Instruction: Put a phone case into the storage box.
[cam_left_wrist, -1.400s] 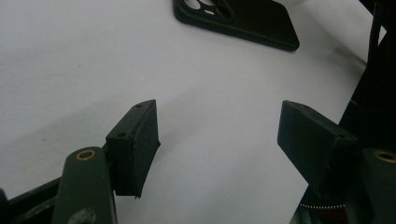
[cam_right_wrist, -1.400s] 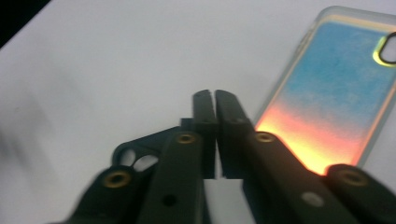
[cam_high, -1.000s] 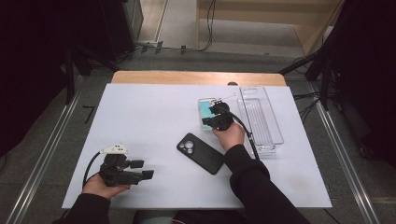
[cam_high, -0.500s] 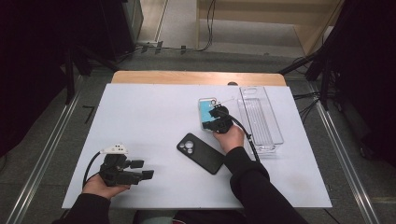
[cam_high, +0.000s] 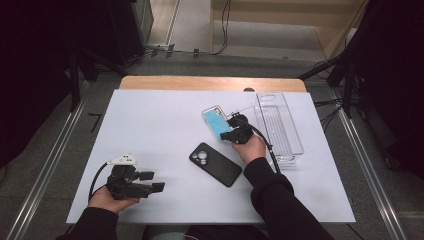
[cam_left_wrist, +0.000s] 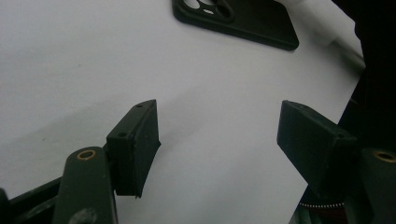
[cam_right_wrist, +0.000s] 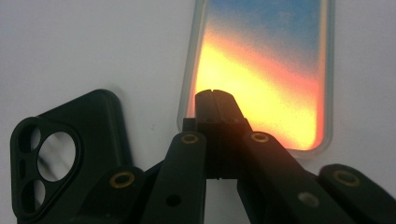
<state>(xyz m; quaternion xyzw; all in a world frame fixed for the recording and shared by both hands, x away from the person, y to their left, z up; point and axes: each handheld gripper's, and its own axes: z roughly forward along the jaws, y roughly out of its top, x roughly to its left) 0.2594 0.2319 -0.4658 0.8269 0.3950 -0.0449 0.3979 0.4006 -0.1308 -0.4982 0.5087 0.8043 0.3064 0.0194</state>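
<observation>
From above, the white table (cam_high: 165, 125) carries a black phone case (cam_high: 216, 164) near its middle, camera holes up, and a second case with a blue panel (cam_high: 217, 125) at about one o'clock from it. A clear plastic tray (cam_high: 280, 125) lies just beside that, at three o'clock of it. The right gripper (cam_high: 235, 131) sits over the blue case's near end; the left gripper (cam_high: 131, 183) rests far off at seven o'clock, well apart from everything.

Through the left gripper view, its jaws stand wide apart over bare matte table, nothing between them; the black case (cam_left_wrist: 238, 18) lies at twelve o'clock, smooth and soft-looking, with rounded corners.

Through the right gripper view, the right gripper (cam_right_wrist: 215, 100) has its jaws pressed together, tips at the near edge of the colourful case (cam_right_wrist: 261, 70). Whether they pinch its translucent rim or merely press on it I cannot tell. The case is glossy, its panel fading from blue to orange, with a milky, rubbery border. The black case (cam_right_wrist: 70, 154) lies at eight o'clock.

I'd judge the case is being slid or nudged; it would go best with light, flat pressure, since the slick rim may skid away.
</observation>
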